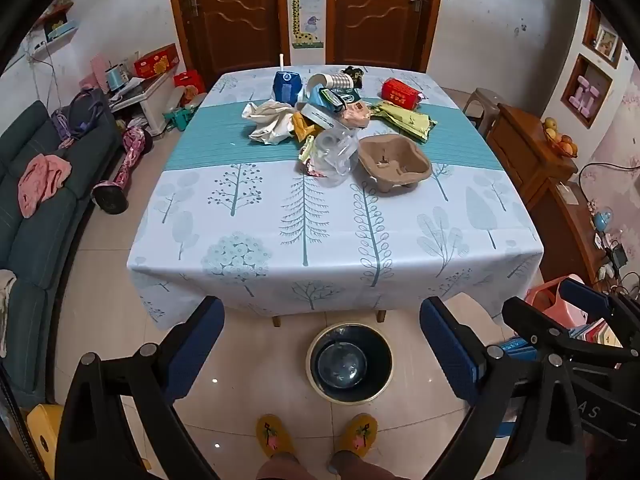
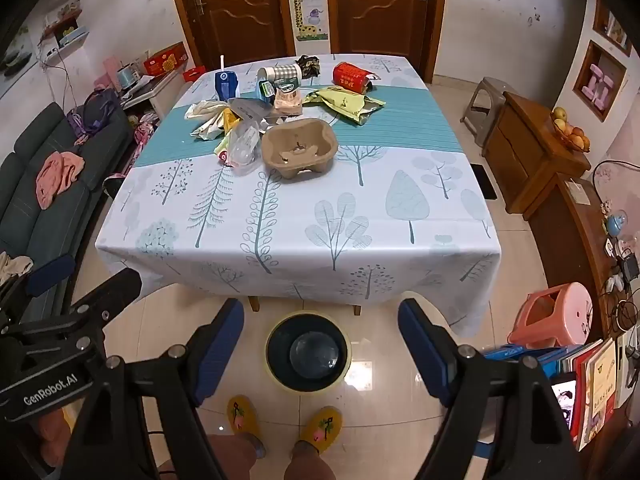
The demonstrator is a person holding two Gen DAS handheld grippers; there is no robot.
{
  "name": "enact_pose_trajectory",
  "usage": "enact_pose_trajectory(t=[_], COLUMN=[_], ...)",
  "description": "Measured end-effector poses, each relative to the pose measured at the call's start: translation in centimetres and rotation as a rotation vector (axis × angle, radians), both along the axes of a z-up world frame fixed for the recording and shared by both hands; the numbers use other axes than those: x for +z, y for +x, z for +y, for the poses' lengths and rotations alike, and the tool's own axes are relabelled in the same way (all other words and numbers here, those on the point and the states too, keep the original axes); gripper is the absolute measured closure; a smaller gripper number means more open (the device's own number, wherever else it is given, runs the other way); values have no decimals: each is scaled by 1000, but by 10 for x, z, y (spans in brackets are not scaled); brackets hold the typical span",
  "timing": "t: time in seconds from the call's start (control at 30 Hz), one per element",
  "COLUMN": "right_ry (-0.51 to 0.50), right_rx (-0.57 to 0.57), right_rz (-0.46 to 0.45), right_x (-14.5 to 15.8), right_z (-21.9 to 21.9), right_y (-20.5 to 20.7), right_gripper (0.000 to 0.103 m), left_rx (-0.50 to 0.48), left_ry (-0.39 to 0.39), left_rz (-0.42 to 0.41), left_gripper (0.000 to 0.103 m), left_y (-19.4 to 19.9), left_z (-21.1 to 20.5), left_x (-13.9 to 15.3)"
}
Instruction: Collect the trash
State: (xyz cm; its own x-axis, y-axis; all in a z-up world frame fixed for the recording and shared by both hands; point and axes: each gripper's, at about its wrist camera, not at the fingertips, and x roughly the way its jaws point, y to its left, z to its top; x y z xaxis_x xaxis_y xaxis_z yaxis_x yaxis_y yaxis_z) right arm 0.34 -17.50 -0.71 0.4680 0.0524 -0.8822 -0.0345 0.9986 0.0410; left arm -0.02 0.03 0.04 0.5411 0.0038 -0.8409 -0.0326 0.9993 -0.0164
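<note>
Left gripper (image 1: 322,330) was held low in front of the table (image 1: 400,248), jaws spread wide with nothing between the pads; right gripper (image 2: 321,330) was the same, wide open and empty, just to the left one's right. Trash bin (image 1: 349,362) stood on the floor tiles under the near table edge, framed between the open jaws in both views and holding something clear at the bottom. All the trash sat well ahead of and above the jaws, clustered on the far half of the tablecloth around the teal band. Left to right: blue carton with a white straw (image 1: 286,85), crumpled white wrapper (image 1: 269,123), yellow wrapper (image 1: 301,125), clear plastic container (image 1: 334,156), checked paper cup lying on its side (image 1: 335,81), brown pulp cup tray (image 1: 394,163) nearest the grippers, green foil bag (image 1: 408,120), red packet (image 1: 400,90). Neither gripper touched any of it.
</note>
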Motion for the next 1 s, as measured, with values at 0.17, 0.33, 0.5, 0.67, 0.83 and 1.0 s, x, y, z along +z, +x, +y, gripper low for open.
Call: enact_pose_trajectory(t=[0.17, 0.33, 0.5, 0.67, 0.83, 1.0], right_ry=[12, 17, 17, 10, 14, 16], right_rx=[2, 1, 11, 10, 13, 13], right_rz=[-3, -7, -10, -15, -16, -17], right_x=[0, 2, 6, 5, 1, 1], right_z=[-1, -5, -8, -3, -6, -6], right_y=[0, 3, 7, 6, 6, 6], right_gripper=[23, 23, 23, 23, 23, 23], left_rx=[-1, 4, 0, 0, 2, 3], left_ry=[-9, -2, 4, 0, -3, -5], left_rz=[-10, -7, -13, -9, -6, -5], left_gripper=[9, 9, 11, 12, 12, 12], left_y=[0, -3, 1, 3, 3, 2], left_z=[5, 2, -4, -5, -6, -6], left_x=[1, 5, 2, -1, -2, -3])
